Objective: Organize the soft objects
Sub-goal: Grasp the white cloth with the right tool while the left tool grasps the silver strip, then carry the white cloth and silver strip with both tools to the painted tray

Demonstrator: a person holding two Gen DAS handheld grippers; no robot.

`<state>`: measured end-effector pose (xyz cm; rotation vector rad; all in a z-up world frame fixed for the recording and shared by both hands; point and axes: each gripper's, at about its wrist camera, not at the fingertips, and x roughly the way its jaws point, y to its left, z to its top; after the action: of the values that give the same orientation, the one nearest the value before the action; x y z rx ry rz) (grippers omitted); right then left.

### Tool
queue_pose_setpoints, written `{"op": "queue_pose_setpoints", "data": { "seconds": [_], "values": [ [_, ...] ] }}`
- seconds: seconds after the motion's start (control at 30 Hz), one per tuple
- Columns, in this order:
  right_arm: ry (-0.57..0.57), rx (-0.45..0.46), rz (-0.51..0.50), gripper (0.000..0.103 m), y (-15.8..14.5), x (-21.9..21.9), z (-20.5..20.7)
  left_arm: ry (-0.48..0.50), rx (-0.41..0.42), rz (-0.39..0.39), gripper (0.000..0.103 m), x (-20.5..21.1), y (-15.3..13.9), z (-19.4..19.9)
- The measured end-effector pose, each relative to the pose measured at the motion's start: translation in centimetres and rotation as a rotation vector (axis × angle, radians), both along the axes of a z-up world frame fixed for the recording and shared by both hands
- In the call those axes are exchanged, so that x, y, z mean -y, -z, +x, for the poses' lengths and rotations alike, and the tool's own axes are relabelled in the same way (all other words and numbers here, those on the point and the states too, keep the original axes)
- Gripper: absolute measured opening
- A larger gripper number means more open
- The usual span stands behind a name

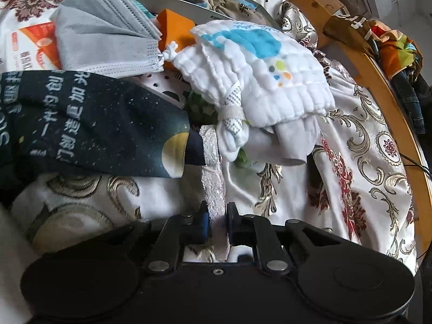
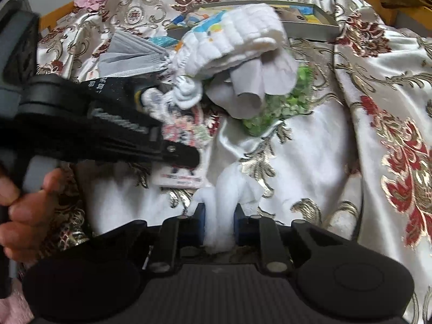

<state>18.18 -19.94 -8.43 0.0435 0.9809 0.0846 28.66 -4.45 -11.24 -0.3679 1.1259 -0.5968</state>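
Observation:
A pile of soft things lies on a patterned satin cloth (image 1: 364, 162). My left gripper (image 1: 217, 216) is shut on a strip of white lace cloth (image 1: 213, 167) that runs up toward the pile. My right gripper (image 2: 219, 213) is shut on a white fluffy cloth (image 2: 229, 189). A white quilted cloth with a blue print (image 1: 259, 64) (image 2: 237, 40) lies on top of the pile. A grey face mask (image 1: 108, 32) (image 2: 135, 56) and a dark printed cloth (image 1: 89, 124) lie to its left. The left gripper (image 2: 189, 154) shows in the right wrist view, over a printed card (image 2: 183, 135).
A green leafy bundle (image 2: 280, 108) lies under the white cloths. A grey tray (image 2: 310, 27) (image 1: 194, 8) holds colourful cloths at the back. An orange box (image 1: 175, 27) lies by the mask. A wooden rim (image 1: 378, 81) carries more clothes at the right.

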Motion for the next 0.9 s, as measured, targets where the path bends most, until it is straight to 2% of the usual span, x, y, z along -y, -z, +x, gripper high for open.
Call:
{"op": "queue_pose_setpoints", "data": {
  "seconds": [0.23,0.33,0.47,0.73,0.9],
  "values": [
    [0.031,0.034,0.019,0.02,-0.8,0.9,-0.8,0.033,-0.005,0.063,0.012,-0.3,-1.3,-1.8],
    [0.037,0.077,0.052,0.02,-1.6,1.3,-1.4,0.049,0.031,0.12,0.012,0.1,-2.0,-3.1],
    [0.038,0.167,0.089,0.02,-3.1,1.6,-2.4,0.065,0.083,0.14,0.011,0.4,-3.3,-4.7],
    [0.071,0.338,0.129,0.02,-5.9,3.0,-4.3,0.055,0.152,0.054,0.011,-0.3,-5.4,-8.2],
    [0.072,0.401,0.16,0.02,-6.8,3.6,-4.8,0.03,0.282,0.022,0.012,-0.5,-7.1,-9.4]
  ]
}}
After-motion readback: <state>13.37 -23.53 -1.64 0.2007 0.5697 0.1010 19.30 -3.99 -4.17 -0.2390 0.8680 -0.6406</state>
